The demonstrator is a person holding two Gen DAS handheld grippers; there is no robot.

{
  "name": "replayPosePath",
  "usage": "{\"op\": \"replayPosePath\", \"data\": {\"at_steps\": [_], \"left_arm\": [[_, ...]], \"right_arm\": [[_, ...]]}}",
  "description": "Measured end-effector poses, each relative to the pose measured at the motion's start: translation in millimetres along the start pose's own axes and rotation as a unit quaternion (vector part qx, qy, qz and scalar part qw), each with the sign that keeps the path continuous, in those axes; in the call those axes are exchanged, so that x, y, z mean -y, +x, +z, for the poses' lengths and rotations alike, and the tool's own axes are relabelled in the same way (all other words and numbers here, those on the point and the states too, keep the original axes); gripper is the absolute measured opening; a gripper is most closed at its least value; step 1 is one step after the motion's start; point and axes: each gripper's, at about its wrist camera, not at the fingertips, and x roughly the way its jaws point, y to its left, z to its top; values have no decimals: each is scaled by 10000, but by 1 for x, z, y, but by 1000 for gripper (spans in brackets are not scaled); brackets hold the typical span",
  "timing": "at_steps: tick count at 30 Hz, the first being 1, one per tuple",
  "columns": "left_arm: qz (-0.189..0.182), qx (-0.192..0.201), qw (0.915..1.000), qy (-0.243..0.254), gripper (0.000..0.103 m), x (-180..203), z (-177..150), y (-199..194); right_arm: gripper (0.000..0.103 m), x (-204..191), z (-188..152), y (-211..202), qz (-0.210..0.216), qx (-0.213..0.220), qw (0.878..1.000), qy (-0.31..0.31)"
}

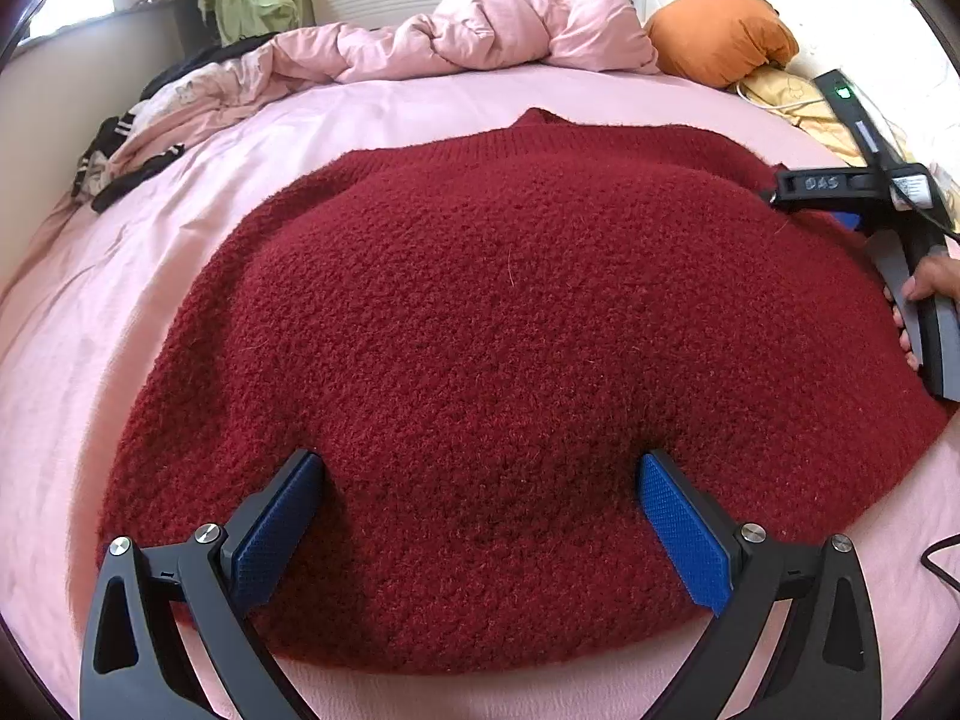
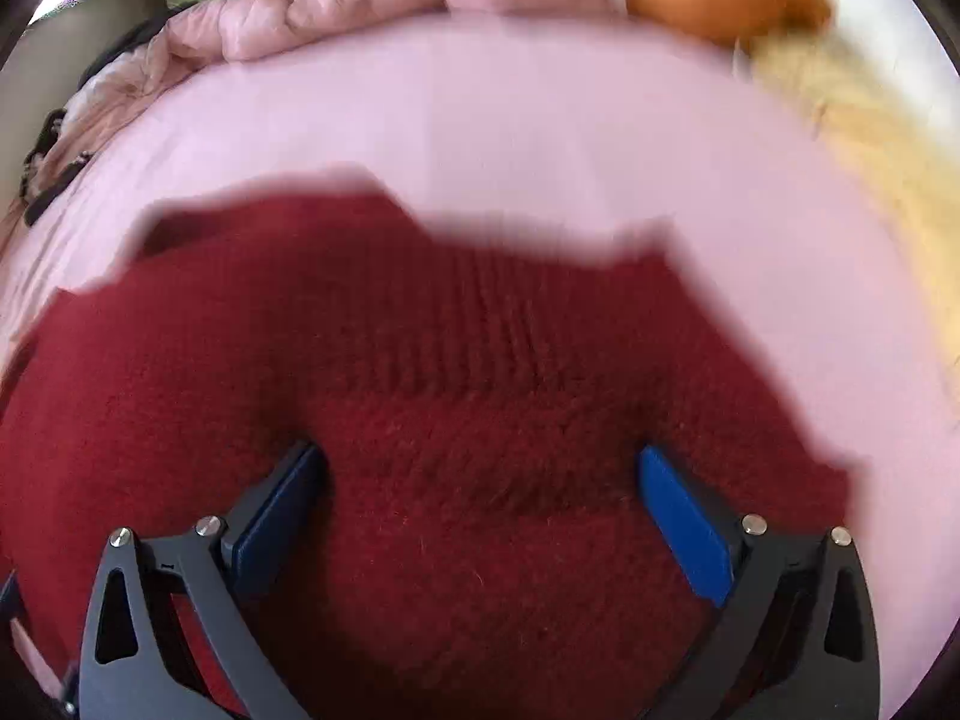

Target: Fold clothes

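A dark red fuzzy knit sweater (image 1: 480, 330) lies spread flat on the pink bed sheet (image 1: 150, 240). My left gripper (image 1: 480, 468) is open, its blue pads resting on the sweater's near edge, holding nothing. My right gripper shows in the left wrist view (image 1: 840, 198) at the sweater's far right side, held by a hand. In the right wrist view the right gripper (image 2: 480, 462) is open over the sweater (image 2: 390, 390), close to its ribbed edge; that view is blurred.
A crumpled pink duvet (image 1: 480, 30) lies at the head of the bed. An orange pillow (image 1: 720, 36) and yellow cloth (image 1: 792, 102) sit at the far right. Dark and pale clothes (image 1: 132, 150) lie at the left edge. A black cable (image 1: 936, 558) runs at right.
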Motion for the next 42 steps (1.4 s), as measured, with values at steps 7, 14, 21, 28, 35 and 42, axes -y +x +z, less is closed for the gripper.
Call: {"op": "replayPosePath", "data": {"at_steps": [7, 14, 21, 28, 35, 42], "left_arm": [[69, 2, 10000, 55, 103, -3, 7, -17], [-81, 765, 9892, -1248, 103, -32, 28, -129], [-168, 932, 9851, -1434, 103, -9, -8, -201], [-364, 783, 9876, -1314, 103, 9, -36, -192], [-518, 764, 9867, -1336, 102, 6, -38, -191], [-740, 716, 9849, -1393, 102, 3, -37, -188]], "right_arm": [[103, -10, -13, -64, 82, 529, 9986, 15], [103, -43, -91, -191, -119, 1022, 9947, -78], [103, -74, -171, -245, -219, 1136, 9932, -160], [103, -83, -203, -265, -361, 1352, 9901, 46], [103, -86, -204, -262, -438, 1381, 9894, -23], [103, -81, -205, -261, -477, 1355, 9896, 81]]}}
